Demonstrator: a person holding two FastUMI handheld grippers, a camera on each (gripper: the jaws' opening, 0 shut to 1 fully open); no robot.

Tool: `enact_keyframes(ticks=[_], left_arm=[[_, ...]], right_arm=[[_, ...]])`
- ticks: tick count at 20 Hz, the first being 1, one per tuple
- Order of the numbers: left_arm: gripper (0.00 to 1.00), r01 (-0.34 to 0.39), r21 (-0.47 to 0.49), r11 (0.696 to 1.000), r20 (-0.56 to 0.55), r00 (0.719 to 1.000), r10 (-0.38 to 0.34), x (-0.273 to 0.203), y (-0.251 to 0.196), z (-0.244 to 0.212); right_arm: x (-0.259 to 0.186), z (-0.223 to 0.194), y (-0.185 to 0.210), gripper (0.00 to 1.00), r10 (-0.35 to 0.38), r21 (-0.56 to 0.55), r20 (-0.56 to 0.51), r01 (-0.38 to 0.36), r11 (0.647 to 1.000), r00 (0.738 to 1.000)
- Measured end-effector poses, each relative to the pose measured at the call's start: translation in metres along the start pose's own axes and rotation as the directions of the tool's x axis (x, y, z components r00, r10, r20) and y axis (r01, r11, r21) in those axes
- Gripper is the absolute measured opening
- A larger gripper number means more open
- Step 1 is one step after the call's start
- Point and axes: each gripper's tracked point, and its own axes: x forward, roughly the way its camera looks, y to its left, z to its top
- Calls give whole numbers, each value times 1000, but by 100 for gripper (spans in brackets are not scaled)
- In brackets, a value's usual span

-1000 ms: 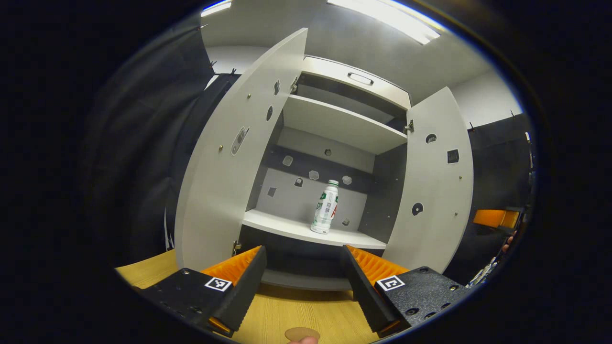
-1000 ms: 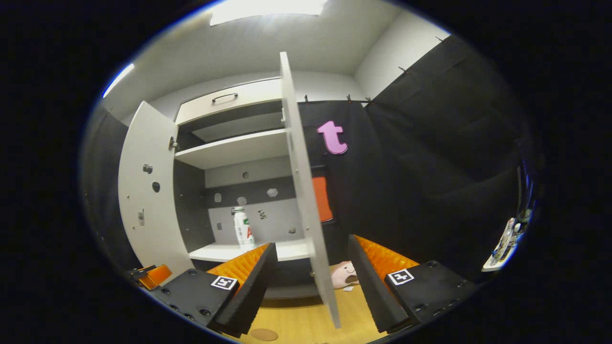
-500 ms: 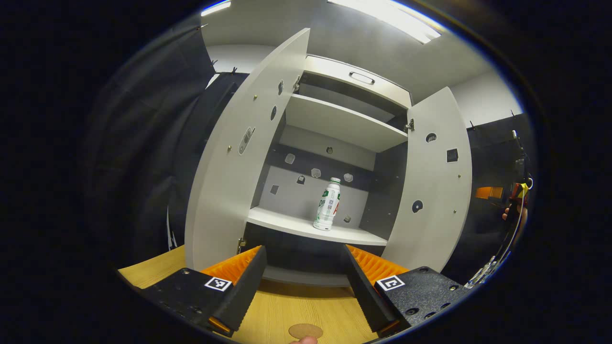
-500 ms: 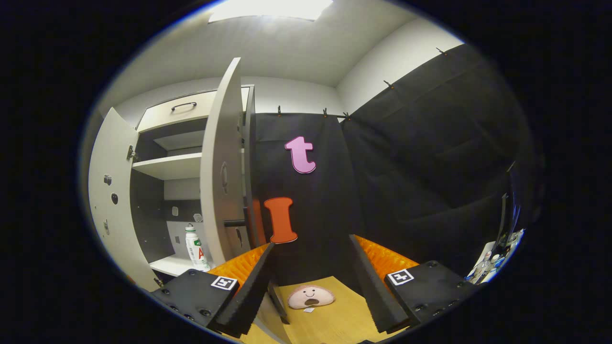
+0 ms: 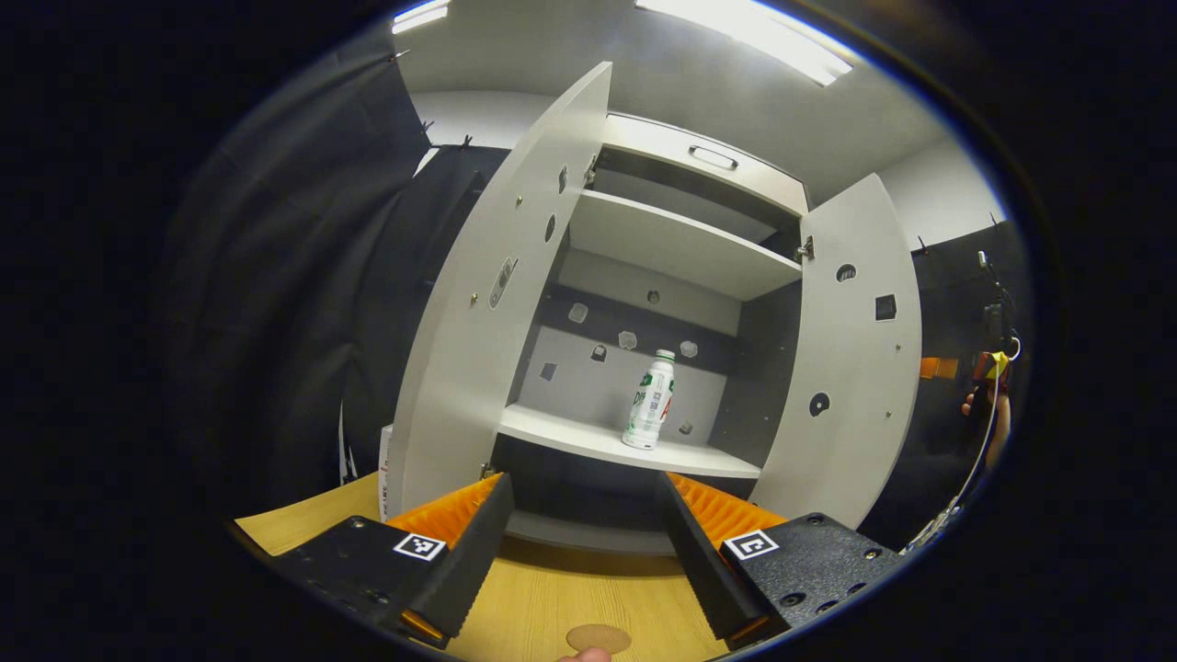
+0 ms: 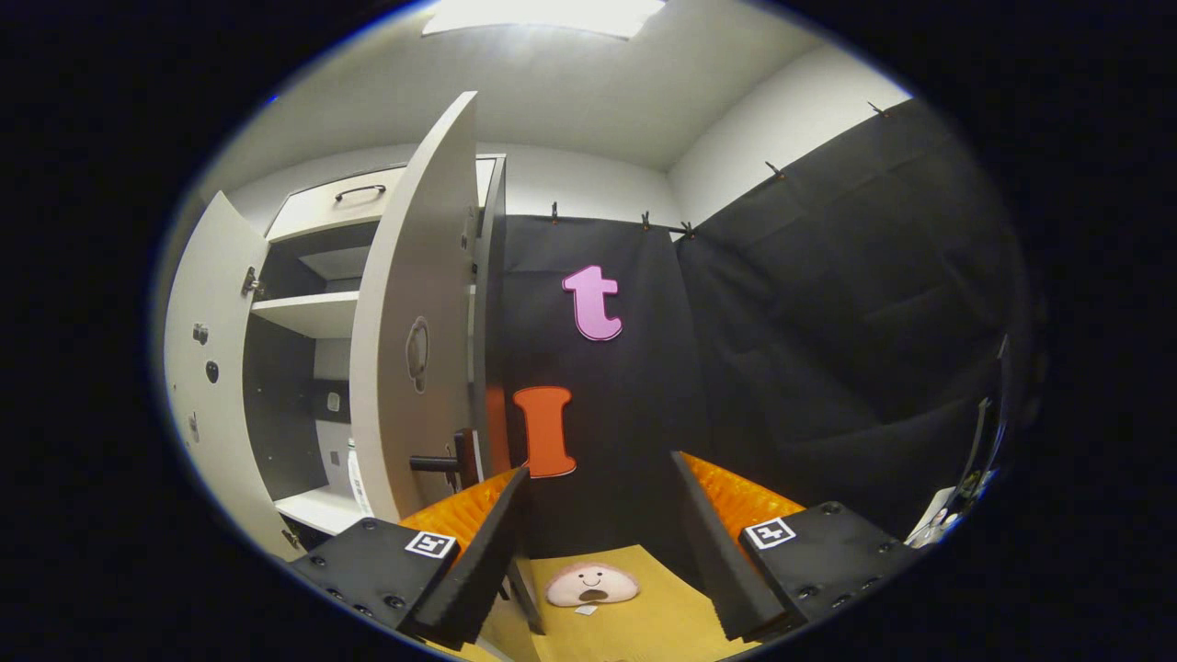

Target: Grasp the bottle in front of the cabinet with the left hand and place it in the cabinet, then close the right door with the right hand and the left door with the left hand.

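A white bottle (image 5: 651,400) with a green-and-red label stands upright on the cabinet's lower shelf (image 5: 588,441). Both doors stand open: the left door (image 5: 487,303) and the right door (image 5: 851,368). My left gripper (image 5: 584,542) is open and empty, held back from the cabinet above the wooden table. In the right gripper view, the right door (image 6: 414,322) shows its outer face, with a dark handle (image 6: 437,462) low on it. My right gripper (image 6: 598,533) is open and empty, just right of that handle. A sliver of the bottle (image 6: 357,478) shows past the door's edge.
A small plush face toy (image 6: 591,584) lies on the wooden table (image 6: 662,616) right of the cabinet. A round brown disc (image 5: 598,637) lies on the table near me. An upper shelf (image 5: 671,244) and a drawer front (image 5: 708,161) sit above. A person's hand (image 5: 979,403) is at the far right.
My right gripper has swung round to the outer side of the right door, which now hides most of the bottle. My left gripper has shifted slightly; the bottle has not moved.
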Motion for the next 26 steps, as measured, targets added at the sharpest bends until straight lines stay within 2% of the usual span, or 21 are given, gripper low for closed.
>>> enact_keyframes(ticks=[1, 2, 3, 4, 7, 8, 9, 12, 17, 18, 22, 26], left_arm=[[95, 1, -1, 1000, 2, 1000, -1, 1, -1, 1], [95, 0, -2, 1000, 2, 1000, 0, 1, 0, -1], [95, 0, -6, 1000, -1, 1000, 0, 2, 0, -2], [95, 3, -14, 1000, -5, 1000, -3, 2, -1, -4], [95, 19, -36, 999, -4, 1000, -20, 6, -7, -3], [95, 23, -35, 999, 0, 1000, -23, 7, -8, -3], [95, 28, -34, 999, 3, 1000, -28, 8, -9, -2], [95, 40, -33, 999, 8, 999, -40, 10, -13, 0], [92, 30, -25, 999, 6, 1000, -30, 8, -8, 2], [95, 26, -22, 999, 6, 1000, -25, 9, -7, 4], [95, 1, -12, 1000, 14, 1000, -1, 5, 1, 7], [95, -33, -12, 999, 16, 999, 33, 0, 12, 7]], right_arm=[[0, -2, -1, 98, -5, -5, 1, 5, 1000, 1000], [-1, -4, -1, 88, -5, -15, -1, 5, 1000, 1000], [-1, -8, 1, 88, 1, -21, -6, -1, 1000, 1000], [-2, -7, 3, 97, 8, -15, -3, -8, 1000, 1000], [0, -9, 9, 96, 34, -8, -18, -34, 999, 999], [-1, -10, 11, 100, 39, 1, -21, -39, 999, 999], [1, -11, 12, 96, 41, 11, -27, -41, 999, 999], [-2, -12, 19, 96, 63, 36, -40, -62, 997, 997], [-10, -15, 53, 97, 133, 46, -46, -131, 990, 990], [-11, -16, 64, 97, 154, 46, -52, -151, 987, 987], [-13, -16, 101, 97, 232, 25, -54, -231, 973, 971], [-10, -22, 134, 100, 305, 64, -53, -301, 951, 951]])
